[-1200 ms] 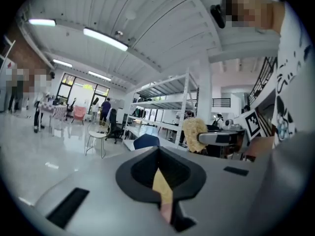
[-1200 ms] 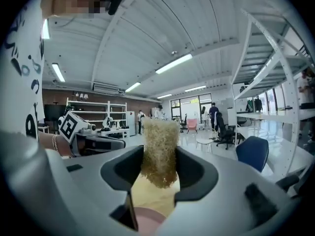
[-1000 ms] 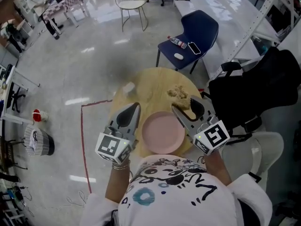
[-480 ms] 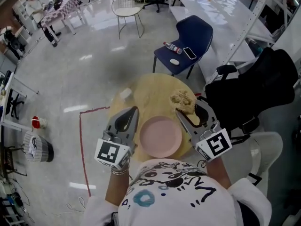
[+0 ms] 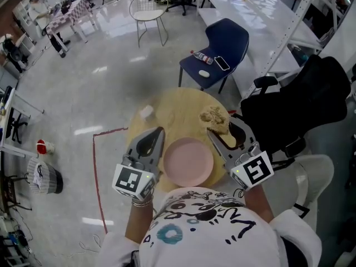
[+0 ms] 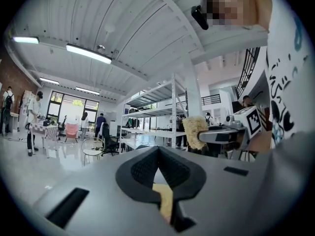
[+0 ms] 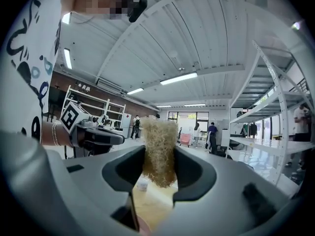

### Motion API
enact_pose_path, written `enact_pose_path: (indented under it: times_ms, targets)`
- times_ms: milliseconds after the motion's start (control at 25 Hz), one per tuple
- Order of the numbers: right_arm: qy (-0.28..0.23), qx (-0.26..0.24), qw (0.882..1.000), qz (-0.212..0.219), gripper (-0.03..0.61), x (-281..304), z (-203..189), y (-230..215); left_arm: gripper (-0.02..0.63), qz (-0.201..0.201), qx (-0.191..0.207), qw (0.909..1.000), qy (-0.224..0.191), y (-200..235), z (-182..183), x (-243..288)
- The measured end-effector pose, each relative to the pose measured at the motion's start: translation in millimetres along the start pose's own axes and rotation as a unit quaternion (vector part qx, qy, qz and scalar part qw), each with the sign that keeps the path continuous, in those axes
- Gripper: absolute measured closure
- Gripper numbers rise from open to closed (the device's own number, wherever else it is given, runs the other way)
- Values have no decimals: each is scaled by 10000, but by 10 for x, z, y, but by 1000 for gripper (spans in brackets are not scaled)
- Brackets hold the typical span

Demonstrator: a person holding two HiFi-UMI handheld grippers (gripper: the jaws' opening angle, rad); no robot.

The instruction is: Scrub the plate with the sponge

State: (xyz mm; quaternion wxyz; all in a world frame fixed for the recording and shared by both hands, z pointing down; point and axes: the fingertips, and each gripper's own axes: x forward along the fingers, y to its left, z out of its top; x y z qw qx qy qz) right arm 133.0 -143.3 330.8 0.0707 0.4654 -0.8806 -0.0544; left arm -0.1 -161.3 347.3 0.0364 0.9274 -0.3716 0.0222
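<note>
While left gripper (image 6: 158, 154) fingers meet beside the plate (image 5: 189, 161), right gripper (image 7: 158, 167) fingers, just closing, clamp the sponge (image 7: 158, 144).

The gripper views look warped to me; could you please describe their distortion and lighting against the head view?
Left gripper view: strong fisheye, black corners, bright ceiling lights. Right gripper view: same bending, sponge sharp. Head view: milder warp, glare on the floor.

The round pink plate (image 5: 189, 161) lay flat on the wooden table (image 5: 169, 107). The tan, fibrous sponge (image 7: 158, 149) stood upright just beyond the plate's rim, between the jaws of the right gripper (image 7: 160, 167), which had just been closing on it.
</note>
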Motion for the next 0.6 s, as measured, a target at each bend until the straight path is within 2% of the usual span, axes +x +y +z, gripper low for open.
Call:
enact_pose_path:
  times_ms: [600]
  targets:
    - [62,32,10000,-69,396,-30,-57,-103,598,-76,-91,9999,61,-45,-32,83]
